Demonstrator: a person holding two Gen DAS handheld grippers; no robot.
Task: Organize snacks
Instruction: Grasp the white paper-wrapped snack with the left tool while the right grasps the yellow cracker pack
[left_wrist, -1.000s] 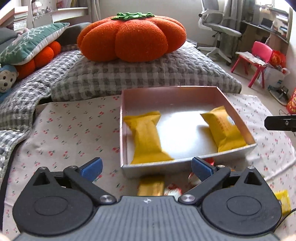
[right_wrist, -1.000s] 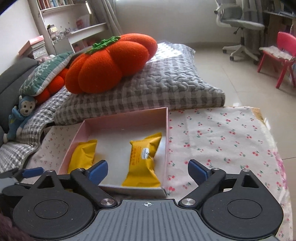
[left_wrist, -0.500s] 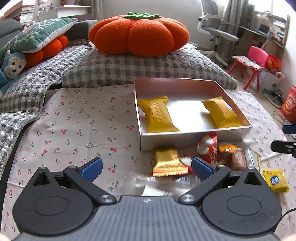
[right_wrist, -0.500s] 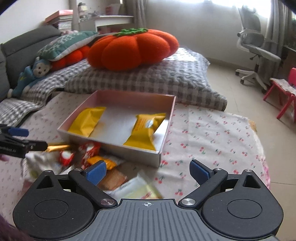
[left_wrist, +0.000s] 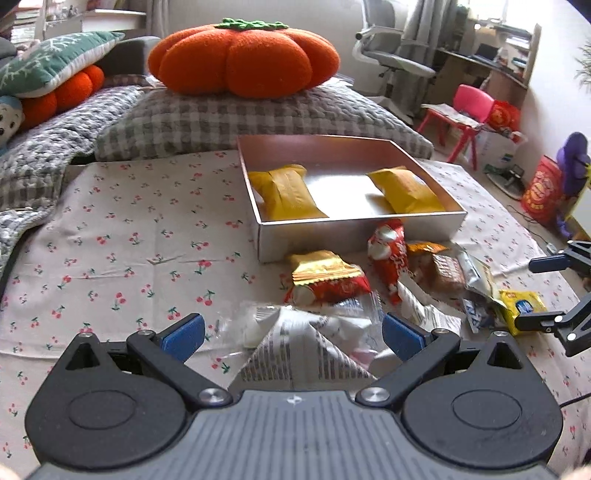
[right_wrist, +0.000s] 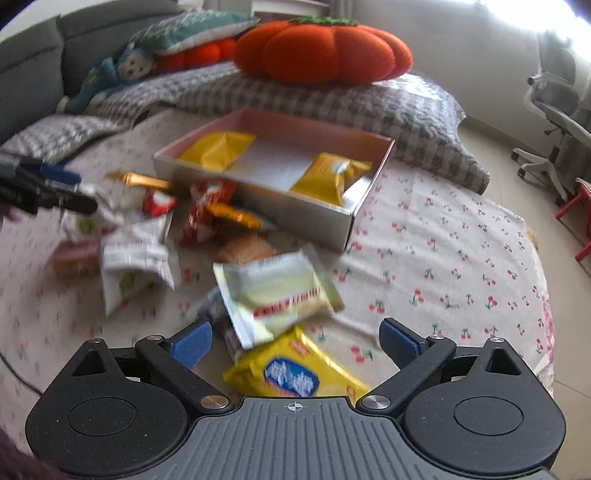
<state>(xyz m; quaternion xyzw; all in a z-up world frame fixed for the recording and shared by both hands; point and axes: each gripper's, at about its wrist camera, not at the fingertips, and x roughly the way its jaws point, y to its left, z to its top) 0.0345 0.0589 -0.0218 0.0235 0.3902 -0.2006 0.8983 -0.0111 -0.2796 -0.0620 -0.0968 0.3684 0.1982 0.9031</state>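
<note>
A shallow pink box (left_wrist: 354, 236) (right_wrist: 314, 221) on the cherry-print cloth holds two yellow snack packs (left_wrist: 284, 195) (left_wrist: 406, 192). Several loose snacks lie in front of it: a gold and red pack (left_wrist: 325, 277), a red pack (left_wrist: 388, 251), a white printed wrapper (left_wrist: 306, 347) and a small yellow pack (left_wrist: 521, 306) (right_wrist: 291, 373). My left gripper (left_wrist: 293, 334) is open, just above the white wrapper. My right gripper (right_wrist: 295, 341) is open over the small yellow pack, with a pale yellow-white pack (right_wrist: 273, 295) just beyond. Each gripper shows at the edge of the other's view.
Behind the box lies a grey checked cushion (left_wrist: 236, 118) with a big orange pumpkin pillow (left_wrist: 243, 59) on it. More pillows and a plush monkey (right_wrist: 122, 70) sit at the left. An office chair (left_wrist: 391, 62) and a pink stool (left_wrist: 465, 110) stand on the floor to the right.
Both grippers have drawn back from the box towards me and lowered over the loose snacks, which now fill the foreground. Both stay open.
</note>
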